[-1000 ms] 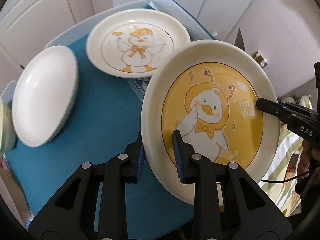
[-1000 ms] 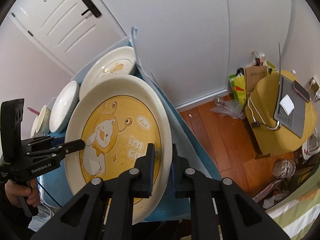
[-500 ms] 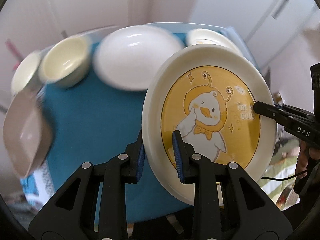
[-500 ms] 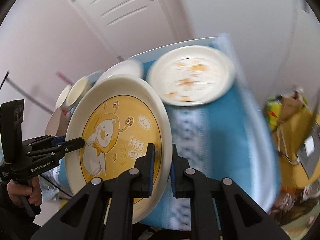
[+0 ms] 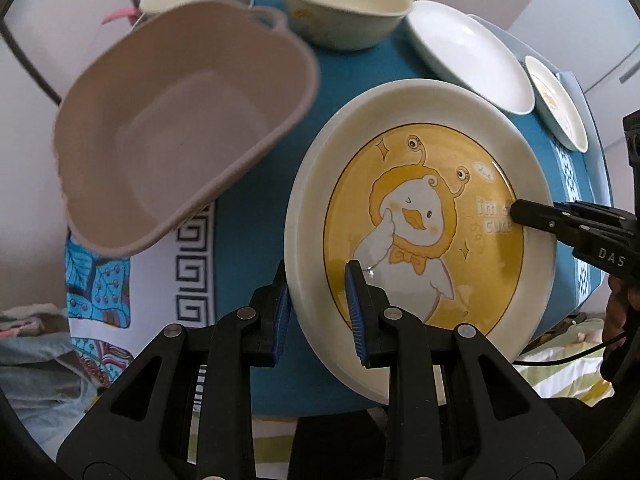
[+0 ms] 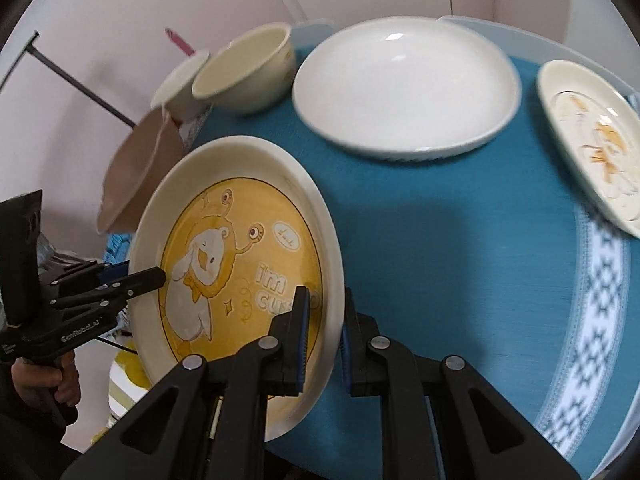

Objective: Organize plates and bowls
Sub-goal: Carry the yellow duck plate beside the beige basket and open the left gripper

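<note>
Still airborne: round cream plate with yellow duck cartoon [image 5: 420,224] clamped at opposite rims by left tool [image 5: 320,312] and right tool [image 6: 324,340], above blue-clothed table [image 6: 460,240]. Risk: uneven hand motion twists rim loose; plate clips beige plastic basin [image 5: 172,128] ahead-left of left tool.

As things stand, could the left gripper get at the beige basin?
Probably not yet: the left gripper is clamped on the yellow duck plate, which the right gripper also grips. The beige basin itself is empty and unobstructed.
</note>
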Demonstrator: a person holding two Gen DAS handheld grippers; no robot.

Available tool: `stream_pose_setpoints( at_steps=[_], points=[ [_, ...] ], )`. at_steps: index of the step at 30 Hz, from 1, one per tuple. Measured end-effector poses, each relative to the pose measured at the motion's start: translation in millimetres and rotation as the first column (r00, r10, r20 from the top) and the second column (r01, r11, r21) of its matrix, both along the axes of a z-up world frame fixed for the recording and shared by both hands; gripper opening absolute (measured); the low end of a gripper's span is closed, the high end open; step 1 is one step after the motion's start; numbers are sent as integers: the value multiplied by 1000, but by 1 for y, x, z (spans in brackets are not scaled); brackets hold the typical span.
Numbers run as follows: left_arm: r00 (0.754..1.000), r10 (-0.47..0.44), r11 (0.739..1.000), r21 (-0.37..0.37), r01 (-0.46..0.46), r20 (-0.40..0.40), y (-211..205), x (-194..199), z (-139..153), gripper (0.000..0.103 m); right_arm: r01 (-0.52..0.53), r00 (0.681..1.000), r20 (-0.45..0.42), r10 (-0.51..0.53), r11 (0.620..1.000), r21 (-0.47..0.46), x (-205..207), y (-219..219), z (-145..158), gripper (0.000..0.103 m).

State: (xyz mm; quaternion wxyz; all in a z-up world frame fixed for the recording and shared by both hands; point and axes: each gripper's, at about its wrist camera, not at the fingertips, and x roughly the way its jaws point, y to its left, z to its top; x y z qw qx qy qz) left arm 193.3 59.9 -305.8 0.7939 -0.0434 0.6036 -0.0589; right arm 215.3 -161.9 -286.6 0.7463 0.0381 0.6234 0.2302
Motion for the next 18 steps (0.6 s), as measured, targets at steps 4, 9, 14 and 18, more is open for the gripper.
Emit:
stream_pose_setpoints(
  at_steps=[4, 9, 14, 18],
  points=[
    [999, -32, 999, 3, 32, 17, 8, 0, -1, 23, 9, 1000, -6, -9, 1000, -15, 4, 6, -6, 13],
    [997, -65, 998, -7, 66, 37, 13, 0, 1, 23, 33, 999, -18, -33, 999, -12, 2, 9, -8, 13],
    [995, -86, 996, -14, 87, 50, 14, -3, 4, 23, 24, 1000, -11, -25, 999, -41, -4, 5, -5, 14],
    [995, -90, 996, -1, 90, 50, 18, -12, 9, 23, 41, 999, 4, -40, 998, -56, -8, 6, -1, 14]
  ],
)
